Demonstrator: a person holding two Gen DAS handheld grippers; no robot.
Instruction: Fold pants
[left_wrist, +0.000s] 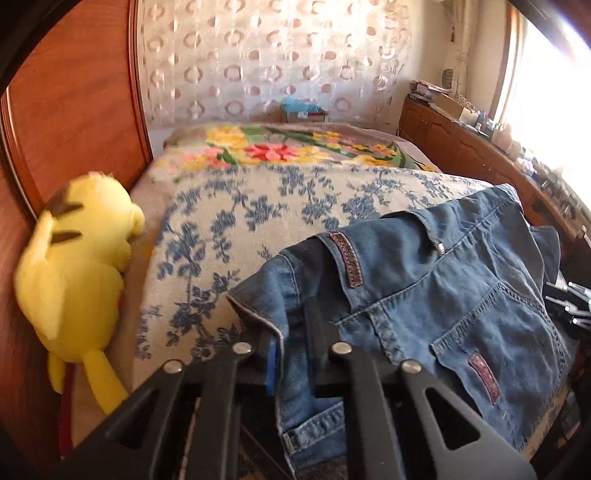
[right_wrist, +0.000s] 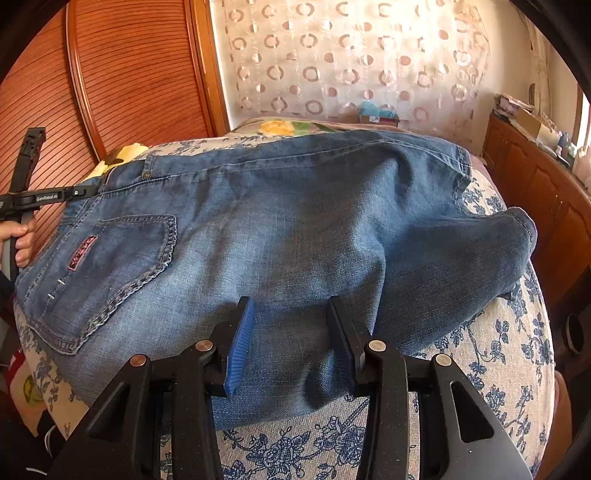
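Bedroom setting, and it all plays out on a bed under a blue-flowered cover (right_wrist: 491, 373), with wood panelling and a circle-patterned curtain (right_wrist: 351, 62) behind. Nearest in the right wrist view, the right claw (right_wrist: 291, 343) sits wide open, its blue pads spread apart over the near edge of the jeans (right_wrist: 280, 236), low over the denim; whether a pad touches the cloth I can't tell. The jeans lie flat across the bed, back pocket (right_wrist: 110, 273) towards the left edge, leg ends bunched towards the right edge. Over in the left wrist view, the left claw (left_wrist: 291, 343) is clamped on the waistband corner of the jeans (left_wrist: 424, 291), denim pinched between the jaws and draped down between them. From the right wrist view that same left claw (right_wrist: 85, 192) shows at the far left edge, meeting the waistband. Further along the bed's left edge, a yellow plush toy (left_wrist: 77, 280) leans against the panelling, and a floral blanket (left_wrist: 288, 147) covers the far end.
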